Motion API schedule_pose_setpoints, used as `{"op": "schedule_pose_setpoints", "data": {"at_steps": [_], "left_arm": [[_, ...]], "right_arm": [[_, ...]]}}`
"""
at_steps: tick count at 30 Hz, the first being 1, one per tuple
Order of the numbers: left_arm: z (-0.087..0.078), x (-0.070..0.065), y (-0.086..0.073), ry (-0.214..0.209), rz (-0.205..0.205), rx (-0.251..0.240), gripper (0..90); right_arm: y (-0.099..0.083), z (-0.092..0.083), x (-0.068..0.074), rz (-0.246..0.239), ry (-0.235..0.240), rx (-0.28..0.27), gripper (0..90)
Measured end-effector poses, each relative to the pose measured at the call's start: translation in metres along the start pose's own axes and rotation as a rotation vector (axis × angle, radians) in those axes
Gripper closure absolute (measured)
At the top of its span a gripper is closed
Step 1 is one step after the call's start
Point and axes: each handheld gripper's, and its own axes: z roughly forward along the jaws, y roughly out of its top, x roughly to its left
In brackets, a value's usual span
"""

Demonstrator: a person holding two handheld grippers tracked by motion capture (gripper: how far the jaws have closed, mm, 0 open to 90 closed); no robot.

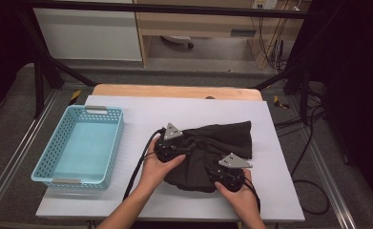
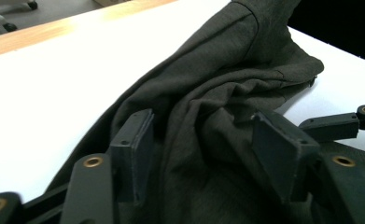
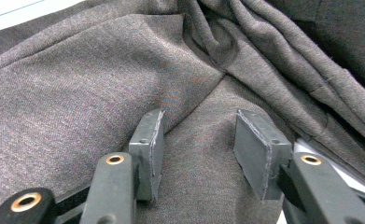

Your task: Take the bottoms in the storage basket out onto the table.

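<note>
You are working both grippers, left gripper (image 1: 170,143) and right gripper (image 1: 228,175), jaws spread over the crumpled dark garment (image 1: 217,143) near the desk's (image 1: 141,109) front edge; folding is barely starting, the blue basket (image 1: 60,152) waiting.

Grey carpet floor (image 1: 12,119), wooden cabinet (image 1: 193,24) behind, dangling cables (image 1: 270,47).

basket (image 1: 79,145) left on table (image 1: 279,191) | garment (image 1: 217,143) right of it

Each black gripper (image 1: 174,149) carries a grey three-cornered plate (image 1: 171,132) (brass rivets (image 3: 115,159) stud the arms) and a black cable (image 1: 141,162)
</note>
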Motion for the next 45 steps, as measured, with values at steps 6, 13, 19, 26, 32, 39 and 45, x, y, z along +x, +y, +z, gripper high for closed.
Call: {"op": "schedule_pose_setpoints", "data": {"at_steps": [6, 13, 19, 26, 32, 39, 45], "left_arm": [[0.018, 0.000, 0.005, -0.004, 0.005, 0.031, 44.5], [0.031, 0.002, 0.007, 0.003, 0.029, 0.060, 57.7], [0.035, 0.009, 0.004, -0.017, 0.004, 0.087, 67.5], [0.031, 0.013, 0.004, -0.031, 0.001, 0.078, 78.5], [0.028, 0.018, 0.006, -0.052, -0.049, 0.055, 80.4], [0.022, 0.020, 0.006, -0.045, -0.060, 0.037, 81.2], [0.014, 0.032, 0.001, -0.045, -0.115, 0.023, 81.5]], "right_arm": [[-0.001, 0.001, 0.000, 0.002, 0.003, 0.000, 53.0], [-0.001, 0.001, -0.001, 0.003, 0.005, -0.002, 52.9], [-0.001, 0.002, -0.001, 0.006, 0.006, 0.002, 52.6], [0.000, 0.000, -0.003, 0.009, 0.002, -0.006, 51.8], [0.002, -0.004, -0.006, 0.013, -0.008, -0.022, 51.5], [0.001, -0.007, -0.011, 0.020, -0.019, -0.024, 51.2], [0.002, -0.008, -0.011, 0.019, -0.021, -0.031, 51.3]]}}
